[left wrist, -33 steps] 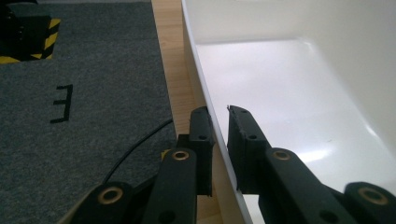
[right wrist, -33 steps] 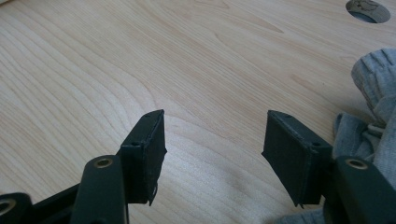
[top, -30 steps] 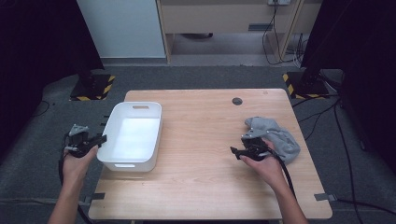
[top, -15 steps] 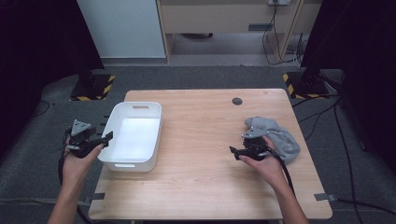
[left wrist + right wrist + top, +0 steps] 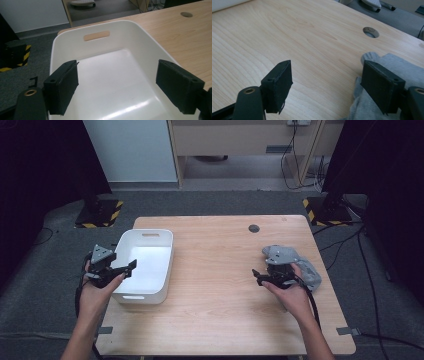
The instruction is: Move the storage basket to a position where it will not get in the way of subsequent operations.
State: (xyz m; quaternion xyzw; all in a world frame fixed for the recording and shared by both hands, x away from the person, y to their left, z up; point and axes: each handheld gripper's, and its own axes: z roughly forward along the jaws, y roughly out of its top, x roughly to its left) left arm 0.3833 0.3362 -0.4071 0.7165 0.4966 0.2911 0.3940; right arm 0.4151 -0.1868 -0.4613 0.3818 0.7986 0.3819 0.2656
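- Near the left edge of the tabletop (image 5: pixel 215 270) sits a white tub (image 5: pixel 162 240). Its white floor is bare, and there is a slot handle in its far wall.
- By the right edge of the tabletop lies a grey cloth (image 5: pixel 295 262), all crumpled up.
- At the left, the left gripper (image 5: pixel 127 268) hangs over the left side of the tub. In the left gripper view (image 5: pixel 116 85) its jaws stand wide, have just been opening, and have nothing between them. The tub floor shows right under them.
- By the cloth, the right gripper (image 5: pixel 257 276) points left, toward the middle of the tabletop.
- From the right gripper view (image 5: pixel 327 85), its jaws stand wide and have just closed a little, with bare wood between them. The cloth (image 5: pixel 392 70) lies under and behind one jaw. I cannot tell if that jaw touches it. Nothing is held.
- Close to the far edge of the tabletop, there is a small round hole (image 5: pixel 254 228), on the right half.
- Between the tub and the cloth the wood is bare.
- On the floor past the two far corners stand black bases with yellow stripes (image 5: pixel 100 215).
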